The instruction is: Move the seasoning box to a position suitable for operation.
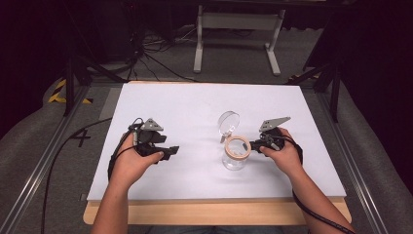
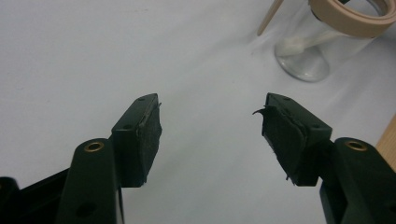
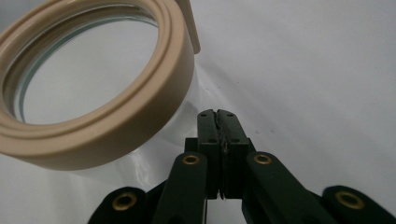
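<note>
The right hand-held gripper [image 3: 219, 119], its jaws clenched on nothing, sat just beside the glass jar [image 1: 234, 157] near the middle of the table [image 1: 185, 107]. The left hand-held gripper [image 2: 212, 123] gaped empty, well apart from the jar. The jar looked fragile and slippery, best held at its tan rim [image 3: 154, 93].

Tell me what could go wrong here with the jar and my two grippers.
The right gripper is shut, tips beside the glass jar just under its beige rim; a push could tip or slide it. The hinged lid hangs open and may swing. The left gripper is open, away, steadying nothing.
</note>
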